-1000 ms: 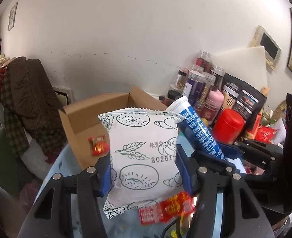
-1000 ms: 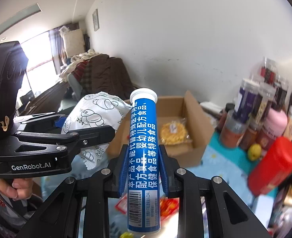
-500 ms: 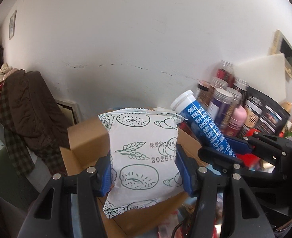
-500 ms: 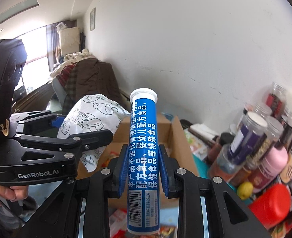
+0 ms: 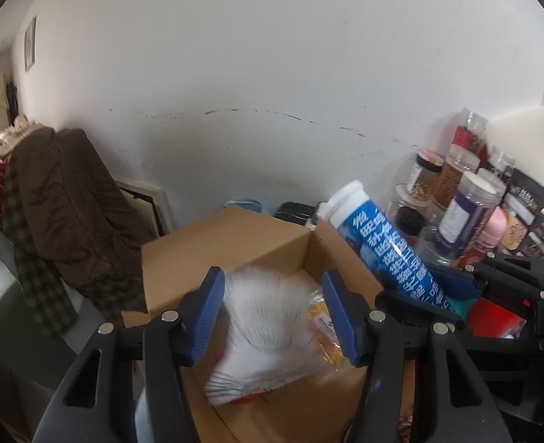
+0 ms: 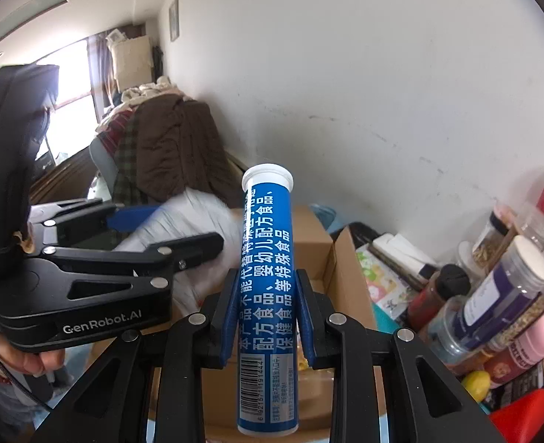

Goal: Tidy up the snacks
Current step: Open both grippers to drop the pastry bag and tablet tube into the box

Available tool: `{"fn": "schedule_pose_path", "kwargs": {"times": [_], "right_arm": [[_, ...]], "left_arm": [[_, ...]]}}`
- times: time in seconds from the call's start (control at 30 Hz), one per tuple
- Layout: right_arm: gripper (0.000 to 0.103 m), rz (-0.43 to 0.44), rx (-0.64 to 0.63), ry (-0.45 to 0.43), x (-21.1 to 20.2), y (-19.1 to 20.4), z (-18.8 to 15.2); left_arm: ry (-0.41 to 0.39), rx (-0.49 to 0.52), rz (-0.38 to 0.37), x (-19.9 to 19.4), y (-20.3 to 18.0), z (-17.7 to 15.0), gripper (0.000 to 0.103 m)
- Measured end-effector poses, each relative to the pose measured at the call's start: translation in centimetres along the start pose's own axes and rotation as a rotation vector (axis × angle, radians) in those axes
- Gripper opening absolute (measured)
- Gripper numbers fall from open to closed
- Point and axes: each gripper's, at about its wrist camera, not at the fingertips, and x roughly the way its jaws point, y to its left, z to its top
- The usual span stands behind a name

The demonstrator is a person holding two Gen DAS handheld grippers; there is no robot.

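A white snack packet (image 5: 268, 313), smeared by motion, is low between the fingers of my left gripper (image 5: 270, 280) and over the open cardboard box (image 5: 227, 247). The pads stand apart from it; a gap shows on its right side, so the left gripper is open. A clear bag of yellow snacks (image 5: 320, 317) lies in the box. My right gripper (image 6: 266, 280) is shut on a blue tube with a white cap (image 6: 266, 258), held upright above the box's (image 6: 345, 280) near side. The tube (image 5: 379, 243) also shows right of the box in the left wrist view.
Several jars and bottles (image 5: 467, 210) crowd the right by the wall, with a red canister (image 6: 523, 413) and a lemon (image 6: 475, 384) nearer. A brown coat (image 5: 61, 199) hangs over a chair on the left. A person's hand (image 6: 24, 358) holds the left gripper.
Both grippers moved forward over the box, which now fills the lower view. The white packet slipped down from the left pads and blurs toward the box. The tube stays gripped.
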Motion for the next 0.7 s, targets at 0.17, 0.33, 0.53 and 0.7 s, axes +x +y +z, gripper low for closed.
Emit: {"fn": "schedule_pose_path", "kwargs": {"times": [0.17, 0.33, 0.53, 0.7], "right_arm": [[0.028, 0.011, 0.026, 0.044, 2.2, -0.6, -0.5], [0.028, 0.011, 0.036, 0.090, 3.8, -1.2, -1.4], [0.028, -0.018, 0.032, 0.129, 4.8, -1.7, -2.4], [0.030, -0.065, 0.019, 0.171, 5.6, -2.0, -3.2]], "left_arm": [[0.032, 0.035, 0.000, 1.7, -0.9, 0.2, 0.055], [0.067, 0.045, 0.002, 3.2, -1.3, -0.3, 0.055], [0.114, 0.033, 0.015, 4.9, -1.3, -1.2, 0.055], [0.161, 0.027, 0.025, 5.6, -1.3, -2.0, 0.055]]}}
